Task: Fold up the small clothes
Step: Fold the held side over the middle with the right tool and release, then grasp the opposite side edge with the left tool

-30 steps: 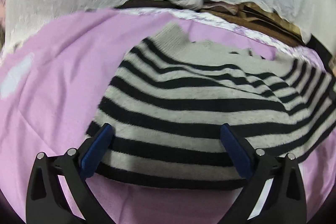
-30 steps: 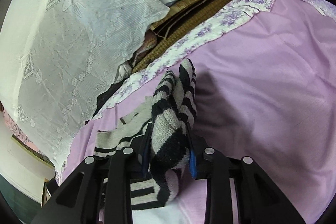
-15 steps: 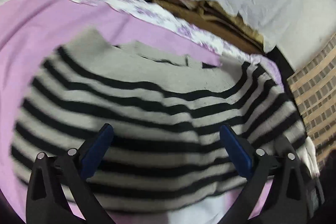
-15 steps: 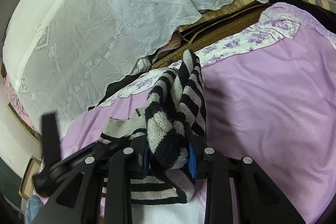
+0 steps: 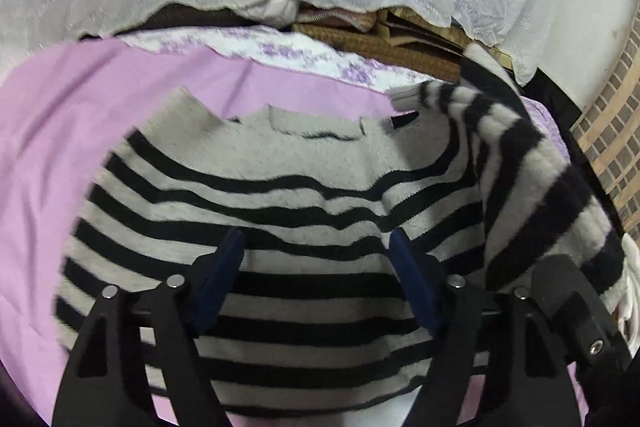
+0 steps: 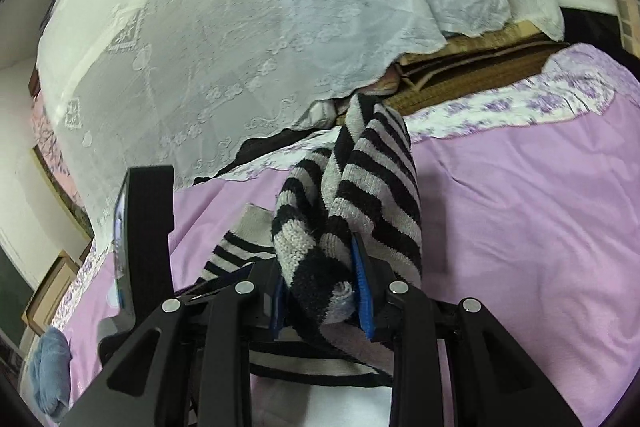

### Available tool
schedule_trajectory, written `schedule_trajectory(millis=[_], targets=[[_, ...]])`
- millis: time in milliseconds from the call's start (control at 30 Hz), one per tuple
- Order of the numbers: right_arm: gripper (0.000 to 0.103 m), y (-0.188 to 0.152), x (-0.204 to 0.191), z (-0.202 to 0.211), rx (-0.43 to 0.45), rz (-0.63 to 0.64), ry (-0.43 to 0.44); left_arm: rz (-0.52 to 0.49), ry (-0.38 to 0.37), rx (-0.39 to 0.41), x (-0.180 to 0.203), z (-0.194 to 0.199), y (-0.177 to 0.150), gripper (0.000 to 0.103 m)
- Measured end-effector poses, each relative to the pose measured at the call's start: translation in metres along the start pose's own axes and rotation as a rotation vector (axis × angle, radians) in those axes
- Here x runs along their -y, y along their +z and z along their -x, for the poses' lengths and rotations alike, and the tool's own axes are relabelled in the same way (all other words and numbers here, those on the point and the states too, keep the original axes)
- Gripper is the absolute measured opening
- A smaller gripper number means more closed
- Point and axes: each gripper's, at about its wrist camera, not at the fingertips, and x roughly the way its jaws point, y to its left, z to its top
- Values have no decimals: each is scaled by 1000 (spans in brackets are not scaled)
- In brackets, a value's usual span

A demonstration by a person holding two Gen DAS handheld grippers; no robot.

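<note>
Bed cover: smooth lilac sheet, floral-edged.
Behind: white lace curtain over brown woven mats.

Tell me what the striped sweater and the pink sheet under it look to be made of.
Striped sweater: knitted yarn, likely wool or acrylic; knit loops and fuzzy nap show, matte. Pink sheet: thin smooth woven cloth, perhaps cotton or polyester; soft creases, slight sheen.

Left gripper: pointing steeply down, blue pads apart, jaws just closing in, with knit under them but nothing pinched between. Right gripper: pointing shallowly down, blue pads pressed on a bunched fold of sweater; its black body shows at the left view's lower right edge.
</note>
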Motion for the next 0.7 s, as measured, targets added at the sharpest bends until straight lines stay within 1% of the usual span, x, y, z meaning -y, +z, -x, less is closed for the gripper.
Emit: schedule_trajectory(millis=[33,67,100,167,200,300,433,533,600,700], targets=[[30,0,-6,0,-2,14,1,2,4,3,-3,1,1,70],[30,1,-10,0,-6,24,4,8,0,3,-8,4,1,66],[30,1,-17,-2,-18,37,10,13,-10,0,-12,5,1,59],[30,2,-26,-4,-33,36,35,52,-59,-12,-26,10,1,52],[30,2,-32,-5,-44,38,51,59,-63,-13,-30,11,2,50],[30,4,-54,-15,-76,53,99,70,-30,15,-51,23,4,48],[30,3,-82,-34,-110,51,160,131,17,30,-92,35,7,46],[31,-3,-106,-51,-134,60,206,159,57,41,-119,40,6,46],[31,-9,-114,-61,-154,51,224,165,93,39,-135,41,3,46],[32,-23,-123,-73,-182,44,247,166,120,32,-151,39,-6,46]])
